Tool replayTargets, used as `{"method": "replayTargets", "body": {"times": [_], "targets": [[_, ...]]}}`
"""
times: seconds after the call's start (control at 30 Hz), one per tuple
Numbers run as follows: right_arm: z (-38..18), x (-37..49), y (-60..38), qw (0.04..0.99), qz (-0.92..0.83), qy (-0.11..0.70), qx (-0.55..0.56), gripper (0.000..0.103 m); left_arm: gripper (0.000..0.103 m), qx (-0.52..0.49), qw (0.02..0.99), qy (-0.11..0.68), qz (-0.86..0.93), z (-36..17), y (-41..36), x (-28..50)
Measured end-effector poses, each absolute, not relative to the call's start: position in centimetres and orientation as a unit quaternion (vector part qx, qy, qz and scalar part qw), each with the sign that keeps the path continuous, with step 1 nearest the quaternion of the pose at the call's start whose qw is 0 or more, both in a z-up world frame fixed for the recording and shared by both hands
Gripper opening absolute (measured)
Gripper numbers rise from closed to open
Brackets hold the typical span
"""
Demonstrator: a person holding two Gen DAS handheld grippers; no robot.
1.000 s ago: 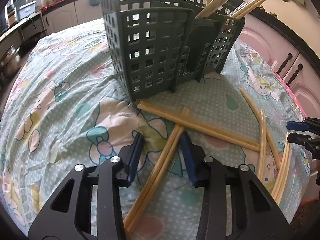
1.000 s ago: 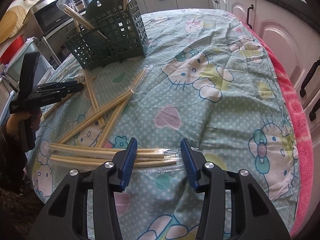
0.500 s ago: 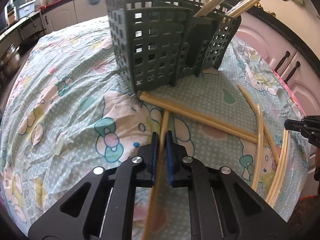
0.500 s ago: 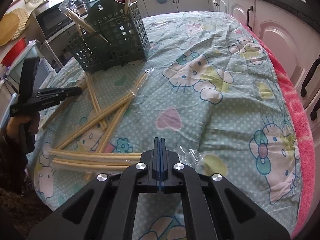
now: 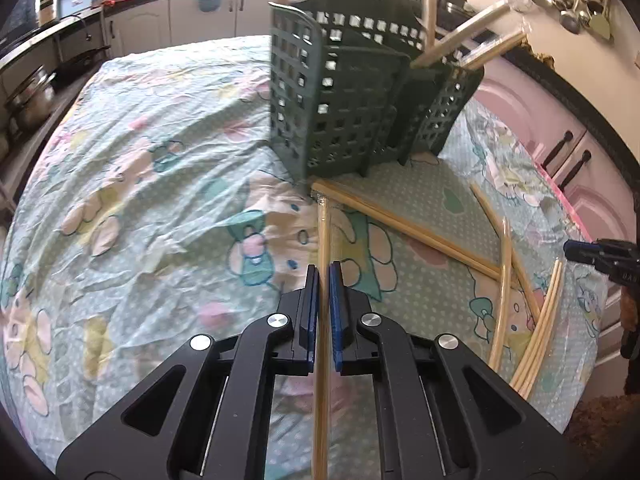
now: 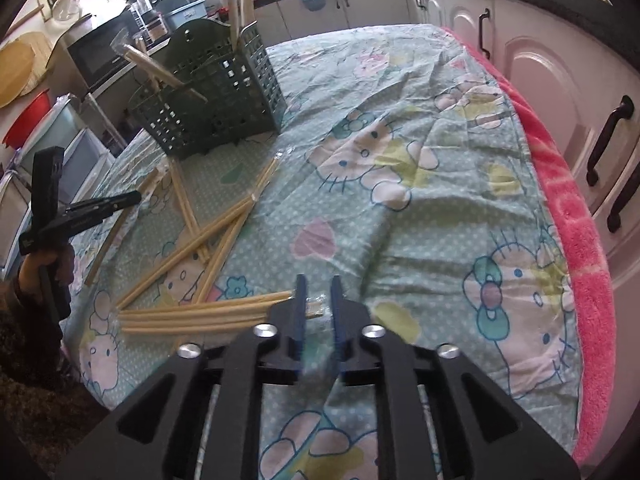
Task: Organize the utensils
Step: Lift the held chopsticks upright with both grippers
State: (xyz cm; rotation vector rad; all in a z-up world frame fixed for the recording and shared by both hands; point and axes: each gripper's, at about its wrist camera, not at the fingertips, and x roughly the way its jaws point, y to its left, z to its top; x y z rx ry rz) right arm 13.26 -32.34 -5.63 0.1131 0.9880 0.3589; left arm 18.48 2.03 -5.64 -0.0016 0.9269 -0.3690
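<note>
Lifted chopsticks (image 5: 322,240) sit clenched in left claw (image 5: 324,280); green basket (image 5: 352,92) holds wrapped pairs; right claw (image 6: 318,300) released.

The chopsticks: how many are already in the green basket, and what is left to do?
Several wrapped pairs already stand in the green basket. The left gripper is shut on one pair. The right gripper has just been opening around the wrapper end of another. Several pairs remain on the cloth.
</note>
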Motion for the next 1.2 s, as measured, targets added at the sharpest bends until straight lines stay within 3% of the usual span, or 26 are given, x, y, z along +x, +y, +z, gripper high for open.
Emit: {"method": "replayTargets", "body": {"times": [0.1,0.2,0.37,0.4,0.47,0.53,0.6,1.2], "targets": [[-6.0,13.4,-31.9,0.858,0.175,0.481,0.052,0.027,0.003,-0.016,0.883,0.436,-0.173,-4.9,3.0,18.0],[-6.4,13.5,-31.6,0.854,0.175,0.488,0.049,0.039,0.003,-0.028,0.891,0.420,-0.168,-3.6,3.7,17.5],[-7.1,13.9,-30.9,0.851,0.181,0.491,0.046,0.041,0.003,-0.038,0.906,0.386,-0.168,-0.8,4.3,16.4],[-7.1,13.9,-30.8,0.851,0.182,0.490,0.044,0.041,0.003,-0.039,0.908,0.382,-0.169,-0.3,4.3,16.3],[-7.0,14.0,-30.6,0.853,0.181,0.487,0.043,0.029,0.003,-0.042,0.913,0.368,-0.173,1.0,4.1,15.9],[-6.9,14.1,-30.5,0.853,0.189,0.485,0.048,0.008,0.003,-0.043,0.916,0.356,-0.178,2.0,3.7,15.6],[-6.4,13.9,-30.4,0.856,0.196,0.475,0.048,0.004,0.003,-0.044,0.921,0.342,-0.181,3.3,3.4,15.4],[6.0,12.9,-24.8,0.903,0.271,0.333,-0.021,0.001,0.003,-0.088,0.953,0.229,-0.176,10.9,2.5,15.7]]}}
